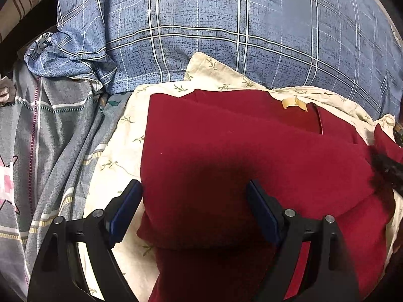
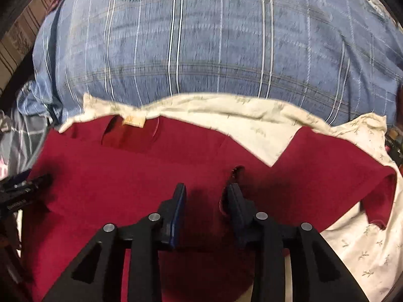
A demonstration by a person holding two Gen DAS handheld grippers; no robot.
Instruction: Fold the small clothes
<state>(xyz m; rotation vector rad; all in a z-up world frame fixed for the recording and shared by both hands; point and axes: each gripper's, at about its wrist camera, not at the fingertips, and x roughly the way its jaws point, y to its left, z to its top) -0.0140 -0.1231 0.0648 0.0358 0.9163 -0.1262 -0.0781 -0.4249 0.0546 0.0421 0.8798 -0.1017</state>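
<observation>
Red shirt [image 1: 252, 156] fills most of what we see from the left wrist cam, lying on a cream leaf-print cloth [image 1: 118, 151] w/ a blue plaid pillow [image 1: 201, 32] beyond it. Our left gripper [image 1: 194, 188] hangs over the near part of the shirt, fingers [image 1: 131, 201] spread wide; a folded edge of red fabric sits between them but the pads don't press it, so nothing is held. Tan neck label [image 1: 293, 103] lies ahead of the fingers & a bit to the right. Grey patterned bedding [image 1: 50, 138] spreads off to the left of the fingers. Dark blurred shape at the far right edge, on the shirt; we can't tell what it is.

Right wrist cam: same red shirt [image 2: 126, 176] spread under and ahead of our right gripper [image 2: 206, 188]. Its fingers [image 2: 179, 201] stand partly closed, gap approx. half way, w/ flat red fabric below them; we can't tell whether the pads pinch any cloth, picture is blurred. A small pucker of fabric shows just beyond the right finger. Neck label [image 2: 133, 122] lies ahead & to the left. A short sleeve [image 2: 352, 183] stretches out to the right of the fingers onto the cream cloth [image 2: 252, 118]. Blue plaid pillow [image 2: 214, 45] fills the far side. Left gripper's black body shows at the left edge.
</observation>
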